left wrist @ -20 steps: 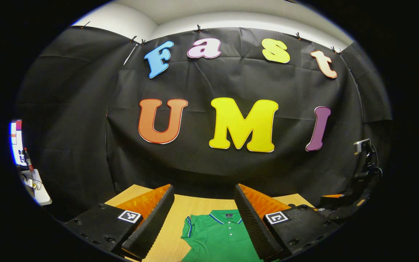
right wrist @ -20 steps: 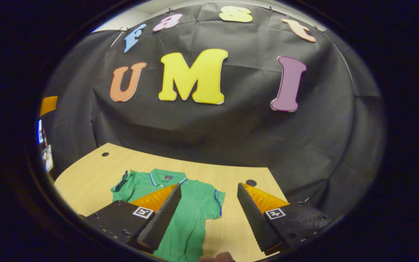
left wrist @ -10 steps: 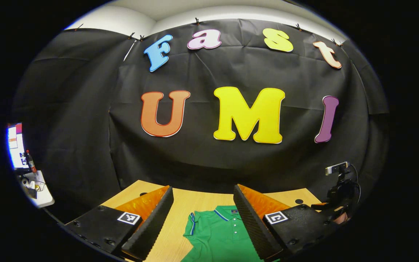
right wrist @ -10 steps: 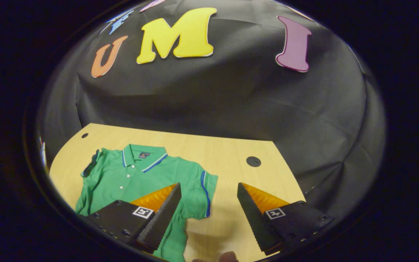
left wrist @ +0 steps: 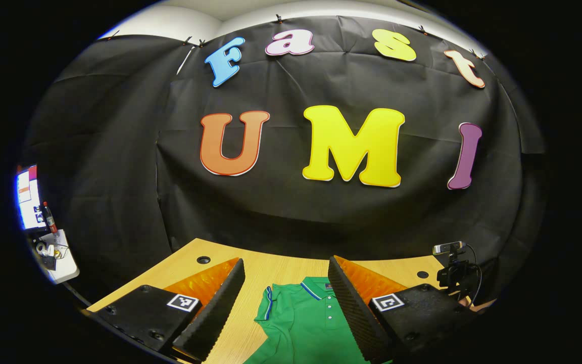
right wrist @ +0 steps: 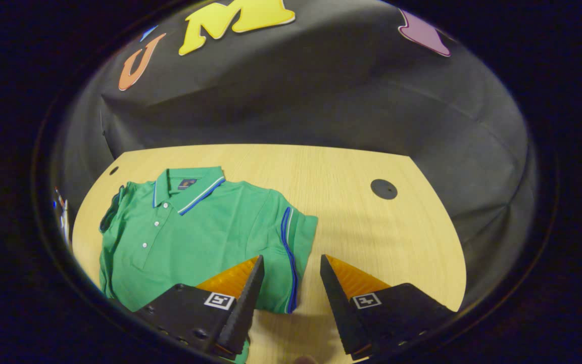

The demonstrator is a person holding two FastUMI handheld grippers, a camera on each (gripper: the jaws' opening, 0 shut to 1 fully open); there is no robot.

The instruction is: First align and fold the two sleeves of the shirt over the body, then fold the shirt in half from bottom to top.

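Observation:
A green polo shirt [right wrist: 195, 227] with blue-and-white collar trim lies flat on the wooden table [right wrist: 372, 237], buttons up and collar toward the wall. Its right short sleeve [right wrist: 298, 227], edged with a blue stripe, spreads out just beyond my right gripper [right wrist: 291, 259]. That gripper is open and hangs over the sleeve's hem, with nothing between its fingers. In the left gripper view the shirt [left wrist: 306, 323] lies below and ahead, with its collar and left sleeve showing. My left gripper [left wrist: 286, 263] is wide open above it and holds nothing. The right finger hides part of the shirt.
Round cable holes sit in the table at the far right [right wrist: 384, 189] and far left [right wrist: 113, 171]. In the left gripper view, a black rig with a small camera [left wrist: 451, 273] stands at the right. A lit screen [left wrist: 28, 197] and a white ledge lie off to the left.
My right gripper has tipped downward and closed in on the right sleeve, and its fingers have drawn a little nearer together. The left gripper has tilted down slightly, bringing more of the table into view.

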